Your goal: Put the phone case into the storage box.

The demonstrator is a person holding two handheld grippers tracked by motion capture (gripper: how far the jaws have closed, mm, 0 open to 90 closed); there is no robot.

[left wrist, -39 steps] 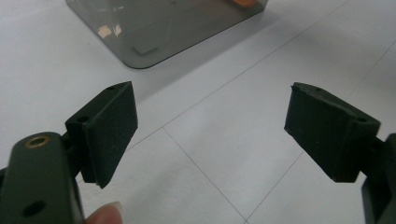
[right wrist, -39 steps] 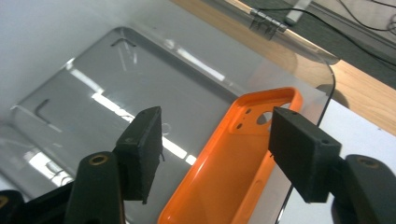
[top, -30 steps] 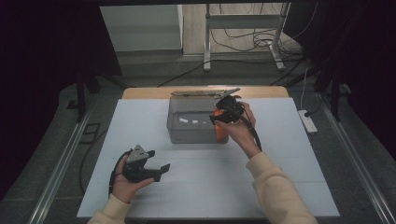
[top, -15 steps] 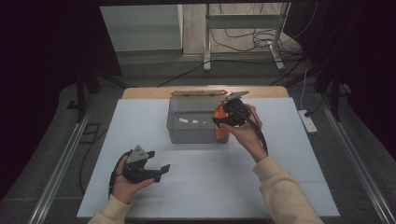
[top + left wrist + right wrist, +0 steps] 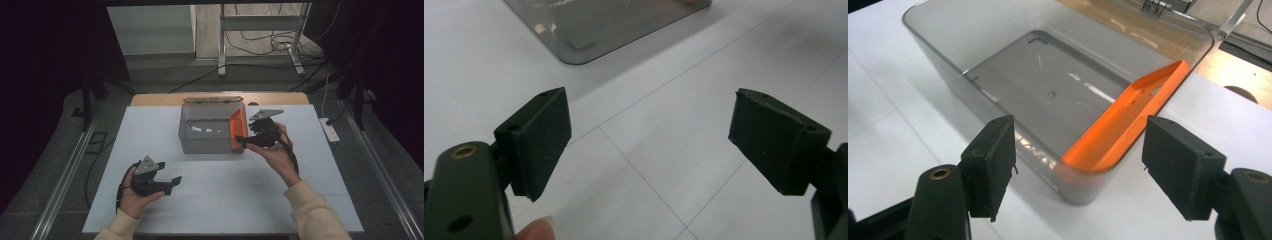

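My right gripper (image 5: 1075, 167), jaws apart, faces the flat orange plastic case (image 5: 1125, 125) leaning inside the translucent grey plastic bin (image 5: 998, 55); my left gripper (image 5: 649, 145) hangs agape.

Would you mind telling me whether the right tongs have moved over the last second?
Yes. The right tongs have drawn back toward the person, off the grey bin's right wall, leaving the orange piece leaning inside it.

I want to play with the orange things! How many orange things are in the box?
1. A single orange piece leans against the inside wall of the grey see-through box, on the side near the right gripper. The box's floor looks bare otherwise.
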